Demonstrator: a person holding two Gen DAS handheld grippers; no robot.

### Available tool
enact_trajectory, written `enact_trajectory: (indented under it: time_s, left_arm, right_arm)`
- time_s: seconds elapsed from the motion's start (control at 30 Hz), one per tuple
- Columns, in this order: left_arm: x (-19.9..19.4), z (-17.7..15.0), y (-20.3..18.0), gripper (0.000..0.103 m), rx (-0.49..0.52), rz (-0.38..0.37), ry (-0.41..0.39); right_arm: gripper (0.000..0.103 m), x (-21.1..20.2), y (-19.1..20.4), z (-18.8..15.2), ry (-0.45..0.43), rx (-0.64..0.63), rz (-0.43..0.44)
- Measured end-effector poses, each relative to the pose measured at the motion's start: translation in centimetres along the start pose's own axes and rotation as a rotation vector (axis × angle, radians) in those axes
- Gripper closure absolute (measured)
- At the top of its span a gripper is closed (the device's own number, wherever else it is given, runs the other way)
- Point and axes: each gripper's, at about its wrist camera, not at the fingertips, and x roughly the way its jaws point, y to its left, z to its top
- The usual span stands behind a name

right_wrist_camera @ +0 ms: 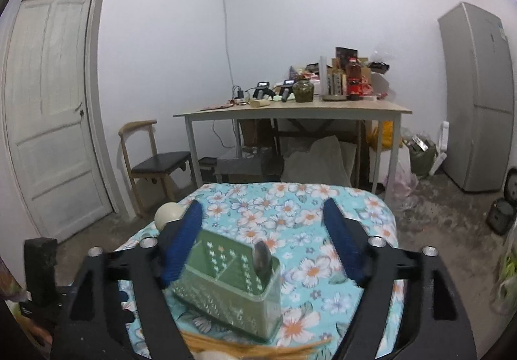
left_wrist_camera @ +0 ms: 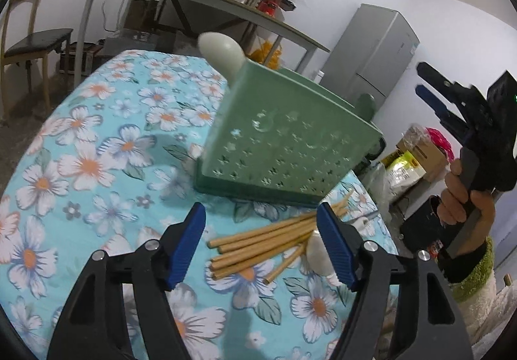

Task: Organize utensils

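A green perforated utensil holder [left_wrist_camera: 284, 140] stands on the floral tablecloth [left_wrist_camera: 97, 140], with a white spoon [left_wrist_camera: 219, 50] sticking up from its far end. Several bamboo chopsticks [left_wrist_camera: 268, 240] lie in a loose pile in front of it, beside another white spoon [left_wrist_camera: 318, 253]. My left gripper [left_wrist_camera: 263, 243] hovers open just over the chopsticks, its pads not touching them. A hand holds my right gripper [left_wrist_camera: 421, 79] up at the right. In the right wrist view my right gripper [right_wrist_camera: 262, 204] is open above the holder [right_wrist_camera: 232, 276], which contains a dark spoon [right_wrist_camera: 261, 256]; nothing is between its pads.
Beyond the cloth-covered table stands a cluttered desk [right_wrist_camera: 290, 109] with a wooden chair [right_wrist_camera: 155, 163] beside it. A grey fridge [right_wrist_camera: 478, 95] is at the right and a white door [right_wrist_camera: 48, 108] at the left. Bags and boxes [left_wrist_camera: 416, 159] sit on the floor.
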Motion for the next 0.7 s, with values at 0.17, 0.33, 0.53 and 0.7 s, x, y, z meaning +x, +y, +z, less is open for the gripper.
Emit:
enact_trajectory:
  time_s: [0.17,0.33,0.53,0.7]
  left_arm:
    - [1.1,-0.6,-1.2,0.033,0.047,-0.046,0.02]
    - [1.9,-1.3,-1.9,0.033,0.075,-0.101,0.035]
    - [2.9,-1.6,-1.8,0.033,0.064,-0.098,0.09]
    - [3.5,-1.7,-1.9,0.033,0.072,-0.081,0.121]
  right_arm:
    - [0.01,-0.9,-0.7,-3.4,0.14,0.036,-0.031]
    - [0.009,0.1,-0.4,-9.9,0.401,0.072,-0.054]
    - [0.009,1.1,0.4,-16.0,0.59,0.025,-0.117]
    - [0.008,1.9,1.2,-18.0,0.619,-0.04,-0.148]
